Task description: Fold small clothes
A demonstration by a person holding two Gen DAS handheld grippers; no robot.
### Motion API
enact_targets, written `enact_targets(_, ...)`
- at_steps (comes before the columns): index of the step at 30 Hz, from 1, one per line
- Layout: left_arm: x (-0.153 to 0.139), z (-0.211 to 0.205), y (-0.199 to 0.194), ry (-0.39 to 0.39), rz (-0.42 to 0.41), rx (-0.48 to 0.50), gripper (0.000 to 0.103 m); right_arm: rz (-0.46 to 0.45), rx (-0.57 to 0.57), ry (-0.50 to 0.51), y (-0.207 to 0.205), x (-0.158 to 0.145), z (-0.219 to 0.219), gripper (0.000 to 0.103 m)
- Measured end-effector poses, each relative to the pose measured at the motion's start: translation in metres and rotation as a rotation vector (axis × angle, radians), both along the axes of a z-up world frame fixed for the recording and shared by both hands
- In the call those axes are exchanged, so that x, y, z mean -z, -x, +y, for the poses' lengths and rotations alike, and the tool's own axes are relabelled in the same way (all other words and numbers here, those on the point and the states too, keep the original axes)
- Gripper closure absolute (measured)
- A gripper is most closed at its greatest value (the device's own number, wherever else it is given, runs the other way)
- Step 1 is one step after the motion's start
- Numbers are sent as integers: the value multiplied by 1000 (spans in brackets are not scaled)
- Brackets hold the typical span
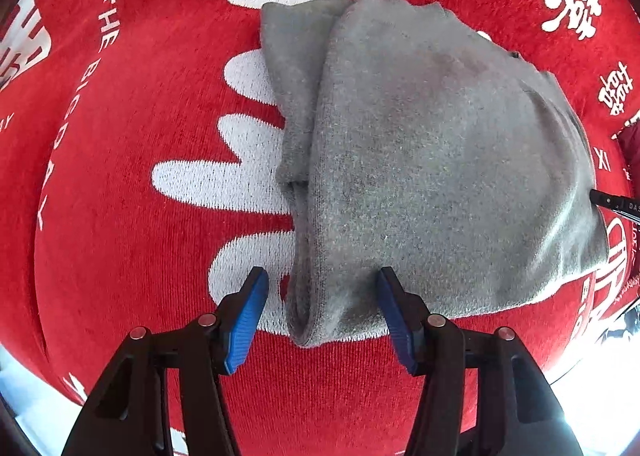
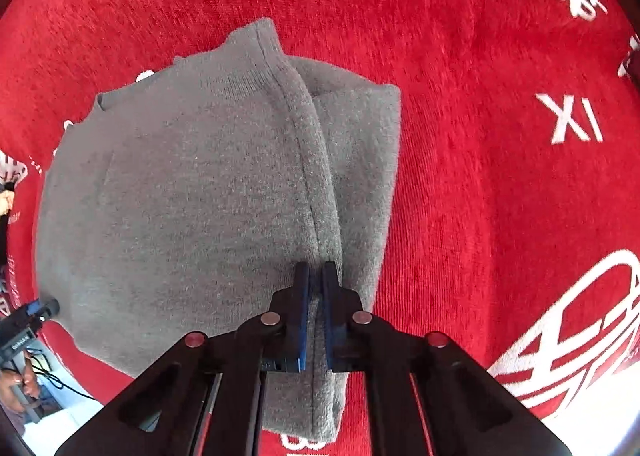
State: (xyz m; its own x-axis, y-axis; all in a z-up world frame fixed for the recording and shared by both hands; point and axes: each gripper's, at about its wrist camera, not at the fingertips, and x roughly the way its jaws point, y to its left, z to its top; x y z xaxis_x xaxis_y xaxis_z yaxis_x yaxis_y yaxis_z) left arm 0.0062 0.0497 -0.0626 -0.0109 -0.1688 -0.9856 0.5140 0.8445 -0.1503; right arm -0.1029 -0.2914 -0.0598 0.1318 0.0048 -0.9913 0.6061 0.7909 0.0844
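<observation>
Grey knit garment, folded, lying flat on red cloth w/ white lettering and large white motifs. Two layers visible along one long side: upper layer w/ rolled edge, lower layer sticking out beyond it as a narrow strip.

Left gripper: black frame, blue pads, pointing down. Jaws moderately wide, nothing pinched. Near corner of garment between the fingers; left pad over red cloth, clear of fabric; right pad at or just touching garment's top surface, contact unclear.

Right gripper: same build, pointing down. Jaws nearly closed, clamped on the rolled seam edge of garment's upper layer near its near end; thin fold of grey fabric between the pads.

Garment position, right-wrist view: centre-left of frame, lower layer to right of seam, red cloth beyond on right w/ white "XI" mark.

Misc.: tip of other gripper at far left edge of right-wrist view, touching garment's left corner; person's hand below it, partly cut off. White printing "THE BIG DAY" on cloth, left-wrist view, left side.
</observation>
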Motion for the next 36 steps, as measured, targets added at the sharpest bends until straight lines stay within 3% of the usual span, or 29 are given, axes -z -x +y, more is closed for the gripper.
enact_targets(8,-8,6,-7,-16,27,-80,45,36,5,7,-2,-14,15,95)
enact_targets(15,-14,16,-7,-37,39,-115,45,15,18,12,5,-50,47,93)
enact_targets(17,-16,16,-6,-30,44,-118,45,-2,6,-6,2,-58,59,87)
enact_targets(19,-19,17,-5,-19,46,-116,45,-16,-8,-25,-4,-63,75,69)
enact_targets(20,-20,16,-4,-15,48,-114,45,-21,-13,-33,-3,-65,78,66)
enact_targets(29,-20,10,-1,-34,44,-95,44,-44,-93,-94,-34,-50,120,61)
enact_targets(30,-20,10,-1,-35,43,-98,38,-45,-97,-101,-36,-49,125,61)
enact_targets(31,-18,4,-1,-37,41,-103,14,-45,-99,-108,-38,-48,129,61)
enact_targets(32,-19,5,-1,-37,26,-111,3,-45,-100,-112,-39,-47,132,61)
enact_targets(36,-20,9,-1,-41,15,-123,3,-43,-108,-134,-43,-42,139,56)
